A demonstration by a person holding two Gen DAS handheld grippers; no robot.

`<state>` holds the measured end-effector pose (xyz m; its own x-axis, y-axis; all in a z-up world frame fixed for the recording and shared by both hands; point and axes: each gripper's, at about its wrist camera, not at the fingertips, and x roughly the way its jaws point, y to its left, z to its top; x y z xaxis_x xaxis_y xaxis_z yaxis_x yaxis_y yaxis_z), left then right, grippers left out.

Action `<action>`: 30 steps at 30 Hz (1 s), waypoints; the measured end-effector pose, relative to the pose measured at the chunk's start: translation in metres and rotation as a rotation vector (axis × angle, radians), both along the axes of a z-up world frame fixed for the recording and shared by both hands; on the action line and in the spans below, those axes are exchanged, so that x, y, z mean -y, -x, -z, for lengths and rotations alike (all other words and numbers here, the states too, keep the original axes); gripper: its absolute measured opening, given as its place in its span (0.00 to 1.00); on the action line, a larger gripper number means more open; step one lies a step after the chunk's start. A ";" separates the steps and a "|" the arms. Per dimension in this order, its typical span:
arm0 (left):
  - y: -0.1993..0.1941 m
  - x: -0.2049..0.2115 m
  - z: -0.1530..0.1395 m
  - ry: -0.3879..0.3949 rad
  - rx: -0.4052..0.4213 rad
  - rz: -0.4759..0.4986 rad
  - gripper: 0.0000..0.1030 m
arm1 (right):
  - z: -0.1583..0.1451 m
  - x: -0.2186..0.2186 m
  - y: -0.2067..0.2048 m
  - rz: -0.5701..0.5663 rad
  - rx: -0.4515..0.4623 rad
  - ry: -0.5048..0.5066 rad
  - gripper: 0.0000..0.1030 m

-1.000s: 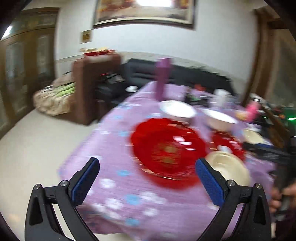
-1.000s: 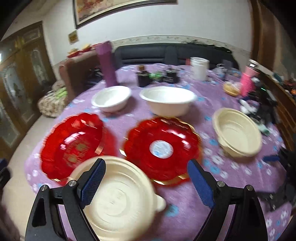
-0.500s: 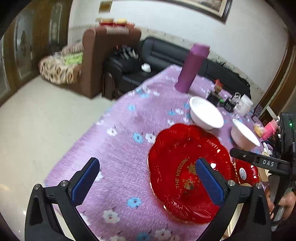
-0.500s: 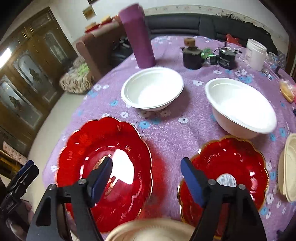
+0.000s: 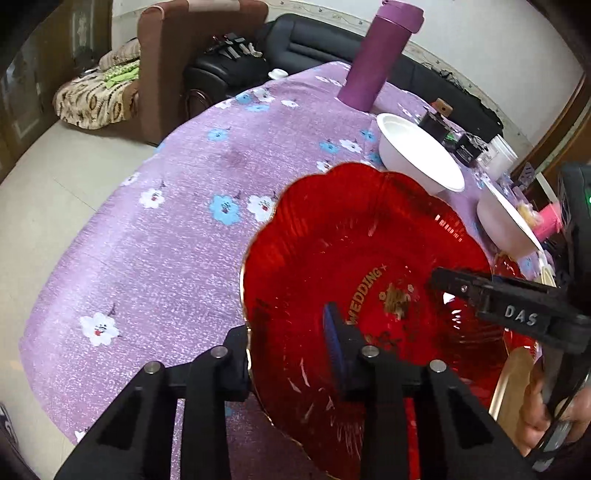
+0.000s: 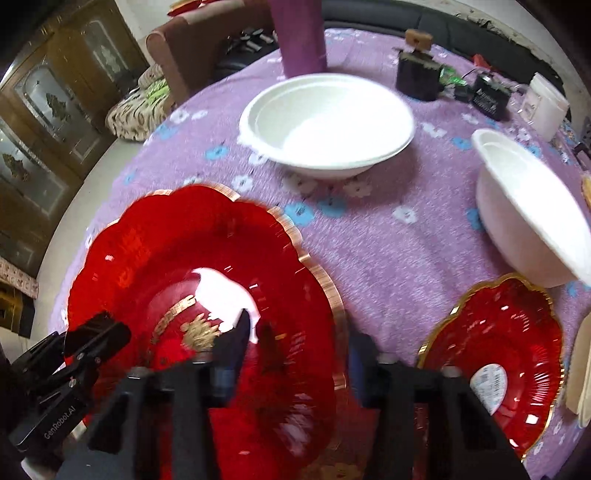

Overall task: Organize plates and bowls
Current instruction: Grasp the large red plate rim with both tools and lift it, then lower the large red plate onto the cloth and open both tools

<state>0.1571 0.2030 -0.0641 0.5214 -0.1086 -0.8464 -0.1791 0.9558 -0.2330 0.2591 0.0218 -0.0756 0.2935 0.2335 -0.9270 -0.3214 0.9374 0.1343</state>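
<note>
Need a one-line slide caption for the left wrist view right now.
Left tongs straddle the near rim of the large red plate, right tongs reaching in opposite, white bowls behind.

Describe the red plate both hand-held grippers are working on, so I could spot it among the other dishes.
Start at the tall purple bottle on the flowered purple tablecloth; in front of it sits a white bowl. Nearer still is the large red plate, scalloped with a gold rim. Unlike the smaller red plate, which bears a white sticker, it has gold lettering.

Purple flask (image 5: 376,51) upright on floral tablecloth (image 5: 166,229); brown armchair (image 5: 173,55) behind.
</note>
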 end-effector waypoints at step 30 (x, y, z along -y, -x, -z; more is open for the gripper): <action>-0.005 -0.078 -0.026 -0.056 0.067 -0.218 0.51 | -0.028 -0.050 -0.004 -0.049 0.091 -0.067 0.29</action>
